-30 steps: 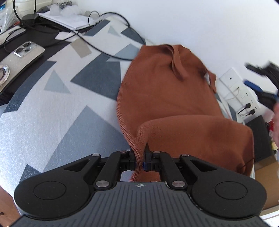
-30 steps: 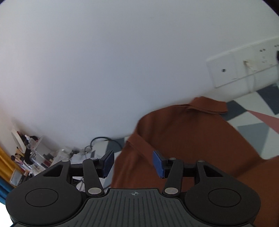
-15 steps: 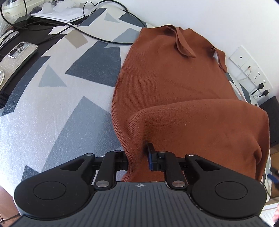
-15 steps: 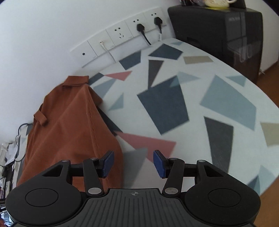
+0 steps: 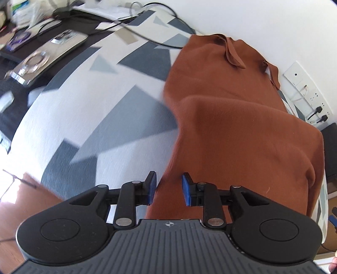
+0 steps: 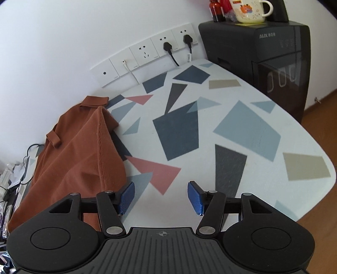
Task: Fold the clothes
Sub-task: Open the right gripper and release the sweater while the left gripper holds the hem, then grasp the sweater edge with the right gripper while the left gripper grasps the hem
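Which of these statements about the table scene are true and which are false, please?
1. The brown garment lies on a cloth with a geometric pattern. True.
2. The right gripper clamps the garment. False: its jaws are opening, with only cloth-covered table behind them.
3. A mug stands on the black appliance. True.
4. All wall sockets are free. False: two black plugs sit in them.
5. The left gripper pinches the garment. False: its jaws are opening, pads clear of the fabric.
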`<state>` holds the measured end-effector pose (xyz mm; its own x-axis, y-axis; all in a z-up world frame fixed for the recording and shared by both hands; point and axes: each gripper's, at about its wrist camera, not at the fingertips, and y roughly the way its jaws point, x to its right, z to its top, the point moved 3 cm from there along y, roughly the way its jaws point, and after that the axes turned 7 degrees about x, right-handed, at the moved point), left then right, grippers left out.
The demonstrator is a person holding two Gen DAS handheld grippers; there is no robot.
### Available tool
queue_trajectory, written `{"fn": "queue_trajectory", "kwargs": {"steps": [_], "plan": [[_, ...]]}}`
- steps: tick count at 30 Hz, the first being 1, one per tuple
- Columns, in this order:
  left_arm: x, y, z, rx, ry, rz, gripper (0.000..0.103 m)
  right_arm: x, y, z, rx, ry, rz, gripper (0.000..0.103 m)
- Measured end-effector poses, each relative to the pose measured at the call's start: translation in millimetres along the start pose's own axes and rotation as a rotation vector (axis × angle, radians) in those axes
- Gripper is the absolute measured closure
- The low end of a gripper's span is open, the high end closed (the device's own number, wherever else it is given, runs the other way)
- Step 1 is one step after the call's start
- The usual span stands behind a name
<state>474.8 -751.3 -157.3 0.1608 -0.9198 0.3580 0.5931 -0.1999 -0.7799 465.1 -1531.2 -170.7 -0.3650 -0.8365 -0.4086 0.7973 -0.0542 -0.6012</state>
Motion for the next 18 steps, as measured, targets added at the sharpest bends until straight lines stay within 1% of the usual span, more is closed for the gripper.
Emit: {"fn": "queue_trajectory", "kwargs": {"steps": [2,3,6,8,10,11,12,13,14,16,18], "plan": [[-8,-6,-14,-0.009,-0.027,-0.004,0.076,3,4,-3,-0.01,-0.011,0.012,0.047],[-10,-9,-20,-0.014,-0.024,-0.008,0.076,5,6,-4,-0.015,-0.016,0.014,0.047],[-10,-15,-33,-0.027,0.018,-0.021,0.074,5,7,-11,-0.027,-0.03,-0.003,0.047],[-6,-18,-39,-0.037,0.074,-0.045,0.066,1,0,-14,-0.021,-0.042,0.027,0.047],[-1,-17,-45,-0.045,0.15,-0.068,0.061,-3,-9,-16,-0.015,-0.07,0.054,0.047],[1,-16,-48,-0.049,0.189,-0.075,0.057,-5,-13,-17,-0.013,-0.086,0.054,0.046],[3,-15,-49,-0.043,0.221,-0.087,0.057,-6,-15,-19,-0.01,-0.096,0.046,0.045],[5,-15,-50,-0.039,0.253,-0.099,0.052,-8,-18,-20,-0.008,-0.101,0.035,0.045],[6,-14,-50,-0.045,0.267,-0.109,0.048,-11,-19,-22,-0.008,-0.102,0.03,0.043],[7,-12,-49,-0.057,0.296,-0.131,0.046,-22,-18,-29,-0.015,-0.099,0.041,0.039],[6,-13,-51,-0.065,0.309,-0.151,0.046,-38,-12,-39,-0.027,-0.119,0.081,0.031]]}}
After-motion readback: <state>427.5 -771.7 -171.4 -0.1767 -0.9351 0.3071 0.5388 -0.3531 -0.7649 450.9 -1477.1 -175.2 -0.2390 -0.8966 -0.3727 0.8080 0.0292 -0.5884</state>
